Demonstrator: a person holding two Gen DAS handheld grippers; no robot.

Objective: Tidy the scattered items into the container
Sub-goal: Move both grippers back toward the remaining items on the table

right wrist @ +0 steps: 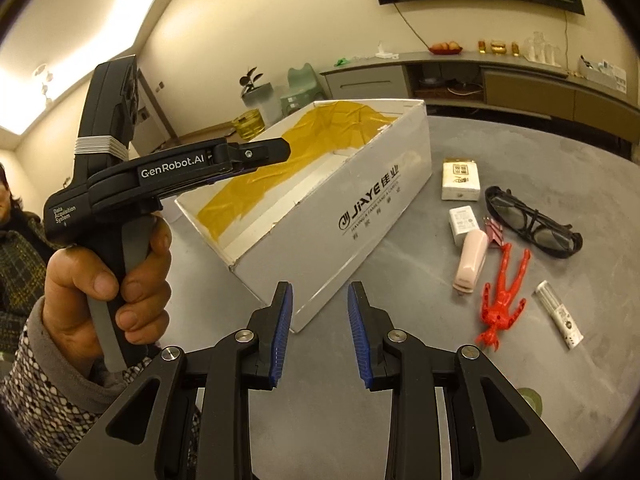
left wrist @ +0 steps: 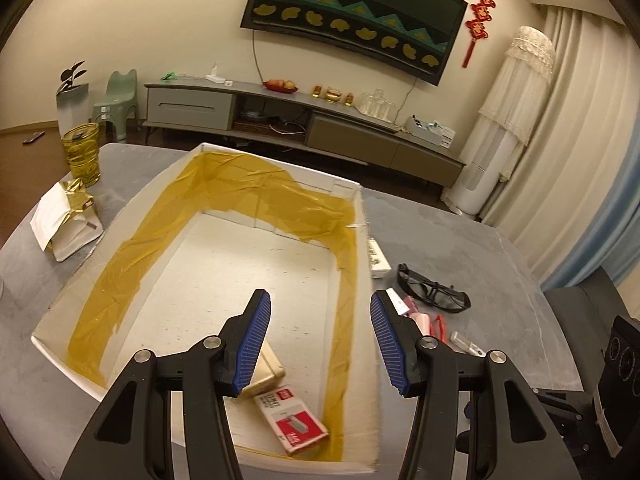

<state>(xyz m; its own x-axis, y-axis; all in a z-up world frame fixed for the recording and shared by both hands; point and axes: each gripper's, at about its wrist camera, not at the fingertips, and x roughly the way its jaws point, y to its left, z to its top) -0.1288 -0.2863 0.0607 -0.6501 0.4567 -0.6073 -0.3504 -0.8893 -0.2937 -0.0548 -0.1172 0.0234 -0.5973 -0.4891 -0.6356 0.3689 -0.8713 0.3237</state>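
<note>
My left gripper (left wrist: 320,296) hangs open above the white cardboard box (left wrist: 362,216), whose walls are lined with yellow tape. A gold tin (left wrist: 266,374) and a red-and-white staples box (left wrist: 294,420) lie in its near corner. My right gripper (right wrist: 319,286) is open and holds nothing, just before the box's (right wrist: 360,216) near corner. On the grey table to its right lie black glasses (right wrist: 532,224), a red toy figure (right wrist: 504,300), a pink stapler (right wrist: 472,260), a white charger (right wrist: 464,220), a white-and-gold pack (right wrist: 460,180) and a white tube (right wrist: 560,314).
A person's hand (right wrist: 108,280) holds the left gripper (right wrist: 280,150) over the box's left side. A yellow glass (left wrist: 82,152) and a gold-foil packet (left wrist: 68,216) stand left of the box. A white power strip (left wrist: 376,256) lies against its right wall.
</note>
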